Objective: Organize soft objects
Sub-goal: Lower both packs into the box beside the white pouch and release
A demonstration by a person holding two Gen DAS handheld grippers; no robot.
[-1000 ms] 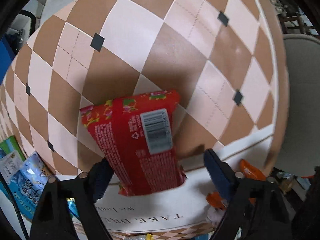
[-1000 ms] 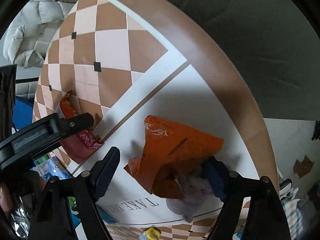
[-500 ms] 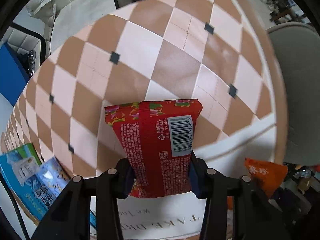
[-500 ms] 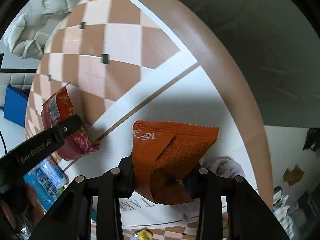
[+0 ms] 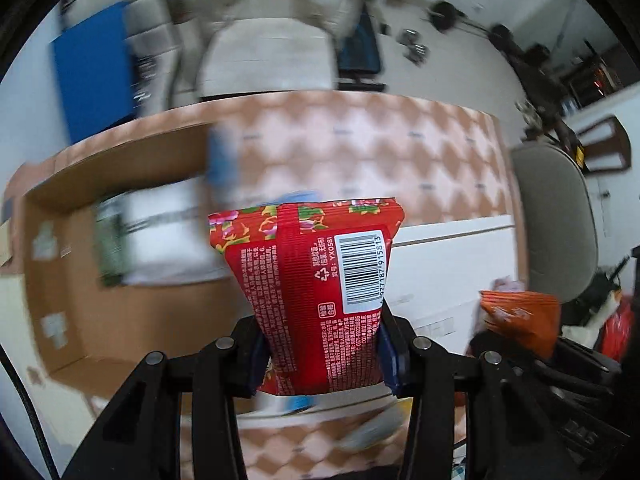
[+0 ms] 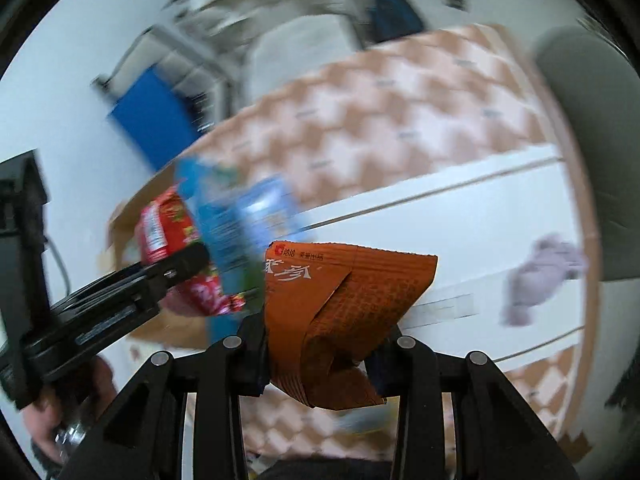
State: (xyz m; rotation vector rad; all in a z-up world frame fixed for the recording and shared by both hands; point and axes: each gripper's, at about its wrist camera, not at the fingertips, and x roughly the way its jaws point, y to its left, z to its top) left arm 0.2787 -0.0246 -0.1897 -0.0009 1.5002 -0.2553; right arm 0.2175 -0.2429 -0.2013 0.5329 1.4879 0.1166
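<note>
The left gripper point(image 5: 322, 364) is clamping its two fingers on the lower sides of a red snack packet point(image 5: 316, 292), which is standing upright between them with its barcode side facing the camera. The packet is hanging in the air above a table covered by a brown-and-pink diamond-patterned cloth point(image 5: 360, 152). An open cardboard box point(image 5: 120, 312) is sitting on the left side of that table, with a white pack lying inside it; blur is hiding finer detail there.

The right gripper point(image 6: 320, 360) is pinching a crumpled orange snack bag point(image 6: 344, 320) by its lower part, also lifted clear of the table. In the right wrist view the left gripper and its red packet point(image 6: 160, 232) are showing off to the left, close to blurred blue packs point(image 6: 236, 216). A lilac cloth point(image 6: 540, 280) is lying on the white band of the tablecloth, well apart from the orange bag
</note>
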